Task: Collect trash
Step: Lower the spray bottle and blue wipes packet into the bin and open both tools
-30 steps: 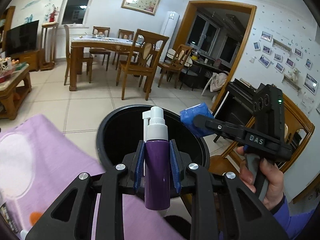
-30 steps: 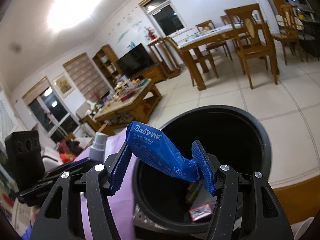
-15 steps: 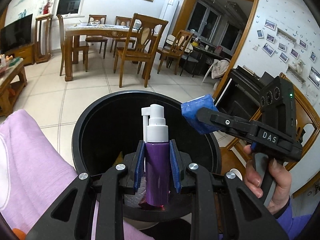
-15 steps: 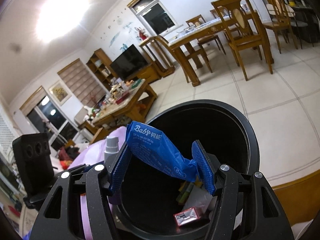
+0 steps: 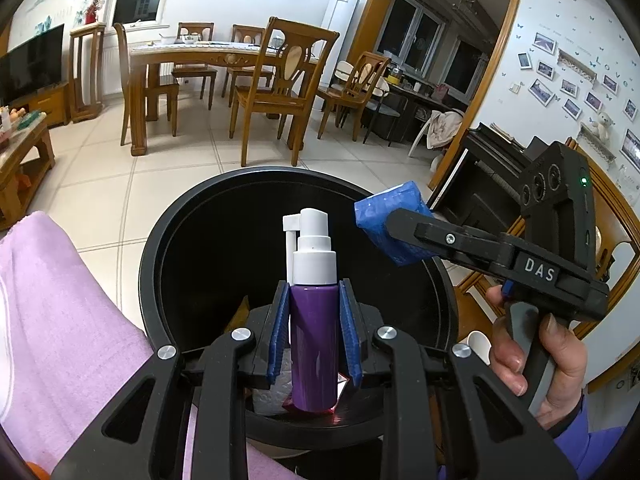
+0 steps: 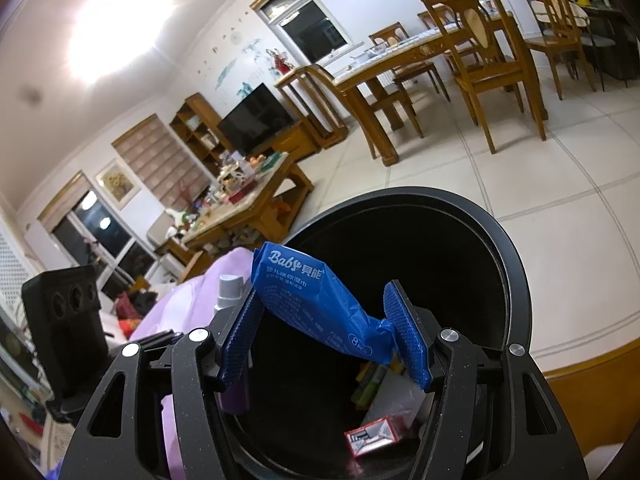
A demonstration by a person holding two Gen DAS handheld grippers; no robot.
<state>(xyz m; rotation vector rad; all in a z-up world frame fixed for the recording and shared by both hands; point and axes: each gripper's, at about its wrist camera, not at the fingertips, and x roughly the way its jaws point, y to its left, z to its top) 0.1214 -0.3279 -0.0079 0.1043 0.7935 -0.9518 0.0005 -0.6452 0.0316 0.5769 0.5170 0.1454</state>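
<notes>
My left gripper (image 5: pixel 314 336) is shut on a purple spray bottle (image 5: pixel 313 344) with a white pump top, held upright over the open black trash bin (image 5: pixel 160 240). My right gripper (image 6: pixel 326 336) is shut on a crumpled blue wet-wipe packet (image 6: pixel 316 304) and holds it over the same bin (image 6: pixel 508 264). The right gripper with the packet (image 5: pixel 390 226) shows at the bin's right rim in the left wrist view. Inside the bin lie a red-and-white carton (image 6: pixel 372 436), a white wrapper and other scraps.
A purple cloth (image 5: pixel 68 320) covers the surface left of the bin. Beyond lie tiled floor, a wooden dining table with chairs (image 5: pixel 276 80), a cluttered coffee table (image 6: pixel 248 200) and a dark piano (image 5: pixel 480 176) to the right.
Both grippers have moved forward and lower over the bin; the bin now fills more of each view and its contents show. Both grips are unchanged.
</notes>
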